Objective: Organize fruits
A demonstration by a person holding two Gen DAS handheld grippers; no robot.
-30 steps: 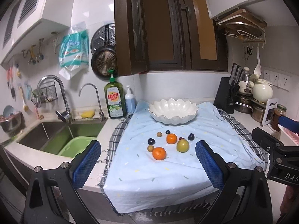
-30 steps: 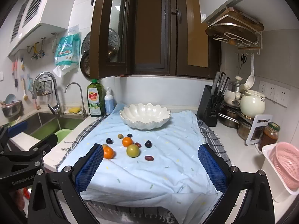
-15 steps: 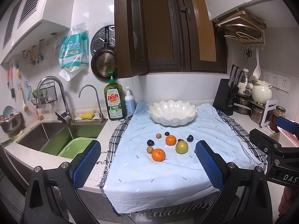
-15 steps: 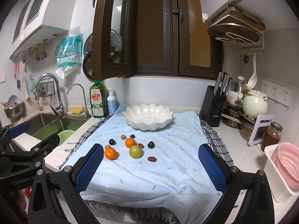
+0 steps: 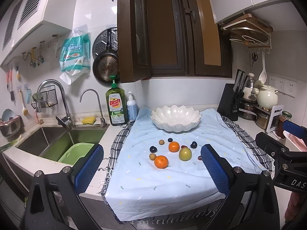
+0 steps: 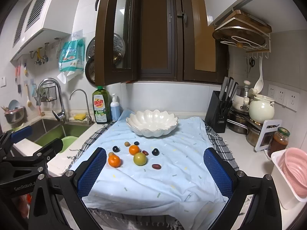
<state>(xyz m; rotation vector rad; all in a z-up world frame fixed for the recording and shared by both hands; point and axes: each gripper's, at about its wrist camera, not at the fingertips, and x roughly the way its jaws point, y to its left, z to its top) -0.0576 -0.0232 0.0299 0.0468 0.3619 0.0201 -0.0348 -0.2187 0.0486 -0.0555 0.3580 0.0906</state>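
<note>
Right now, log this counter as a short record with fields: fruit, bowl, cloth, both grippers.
fruit: two oranges, near one and far one; a green-yellow fruit; several small dark and brown fruits around them, all loose on the cloth
bowl: white scalloped bowl, behind the fruit, no fruit seen in it
cloth: light blue cloth over a checked one, hanging off the counter edge
left gripper: open, holding nothing, short of the fruit
right gripper: open, holding nothing
</note>
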